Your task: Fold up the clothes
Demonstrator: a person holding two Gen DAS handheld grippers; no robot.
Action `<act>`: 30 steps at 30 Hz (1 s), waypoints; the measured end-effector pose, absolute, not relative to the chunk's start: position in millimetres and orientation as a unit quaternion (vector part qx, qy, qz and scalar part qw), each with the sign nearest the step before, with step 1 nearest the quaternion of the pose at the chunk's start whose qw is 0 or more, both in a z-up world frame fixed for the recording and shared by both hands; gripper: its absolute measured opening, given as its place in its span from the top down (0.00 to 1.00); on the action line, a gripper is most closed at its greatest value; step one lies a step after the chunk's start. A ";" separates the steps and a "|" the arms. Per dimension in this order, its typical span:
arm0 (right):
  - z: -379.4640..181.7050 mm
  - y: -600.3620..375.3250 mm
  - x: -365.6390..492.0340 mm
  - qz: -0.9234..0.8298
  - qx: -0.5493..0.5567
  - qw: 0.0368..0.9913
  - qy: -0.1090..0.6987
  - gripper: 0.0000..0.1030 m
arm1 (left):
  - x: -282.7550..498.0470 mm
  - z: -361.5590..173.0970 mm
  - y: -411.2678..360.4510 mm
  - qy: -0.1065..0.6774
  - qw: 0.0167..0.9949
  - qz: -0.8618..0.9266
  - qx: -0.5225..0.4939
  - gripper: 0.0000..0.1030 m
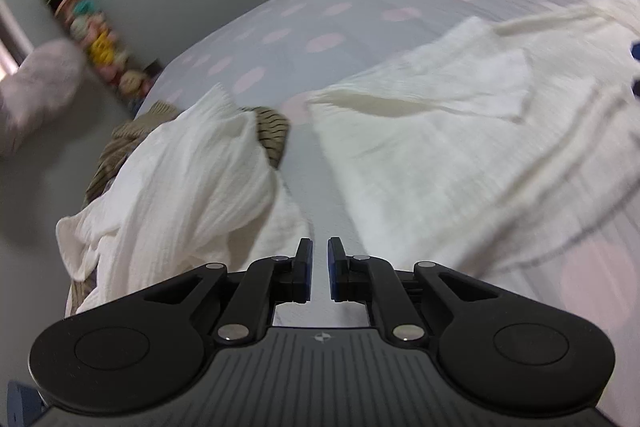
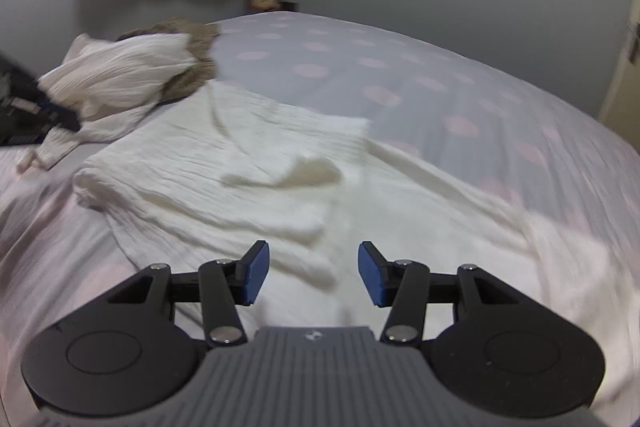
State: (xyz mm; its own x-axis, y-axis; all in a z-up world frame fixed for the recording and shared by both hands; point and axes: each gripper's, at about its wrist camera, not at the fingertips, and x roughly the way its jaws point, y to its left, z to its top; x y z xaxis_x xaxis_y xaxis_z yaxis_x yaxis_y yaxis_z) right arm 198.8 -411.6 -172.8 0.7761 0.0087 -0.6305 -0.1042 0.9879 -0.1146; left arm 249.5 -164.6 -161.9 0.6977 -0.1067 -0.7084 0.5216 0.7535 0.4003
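- The white garment lies spread on the bed, partly folded, one panel doubled over its middle; both views are blurred, so which piece of clothing it is I cannot say.
- The right gripper hangs above its near edge, jaws about half apart with nothing between them.
- The left gripper shows a narrow gap between its pads, empty, over bare sheet beside the cloth.
- At far left, a crumpled white piece sits on a brown striped garment.
- Judgement: one fold appears done; next, both grippers need fresh hold on an edge or corners.
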 end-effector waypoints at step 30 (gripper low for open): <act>-215.1 -331.5 335.4 0.163 -0.270 0.858 0.405 0.79 | 312.4 -207.3 -213.3 0.417 0.835 -0.219 0.285 0.93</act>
